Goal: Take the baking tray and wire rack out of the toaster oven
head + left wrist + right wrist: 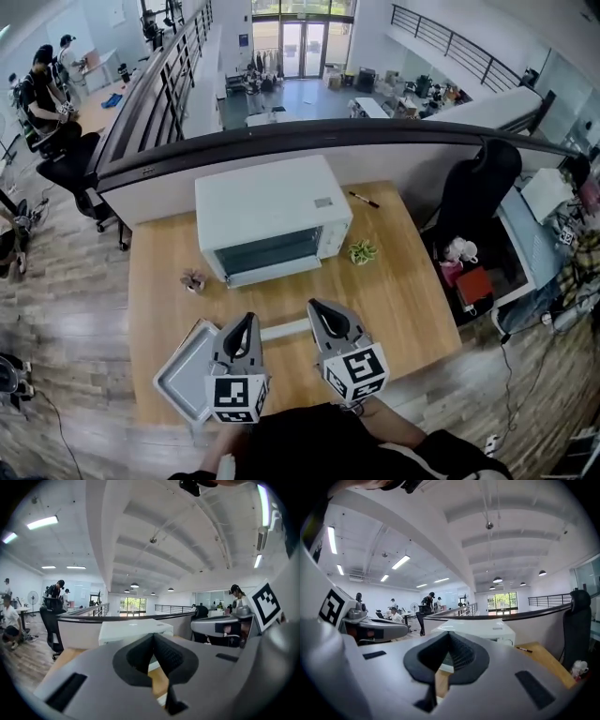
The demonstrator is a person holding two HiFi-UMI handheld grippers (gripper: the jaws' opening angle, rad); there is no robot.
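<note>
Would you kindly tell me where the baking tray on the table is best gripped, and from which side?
Probably the raised rim on its near edge, from above, with the left gripper, which is closest. The baking tray lies flat on the table near the front left corner, so jaws cannot slip beneath; the thin upright rim lets one jaw go inside and one outside.

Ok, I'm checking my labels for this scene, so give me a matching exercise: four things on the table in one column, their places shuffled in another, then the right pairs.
Things
1. toaster oven
2. baking tray
3. black pen
4. green plant

Places
A. near left corner of the table
B. just right of the oven
C. far side, middle
D. far right, beyond the plant

Pairs: 1-C, 2-A, 3-D, 4-B
</note>
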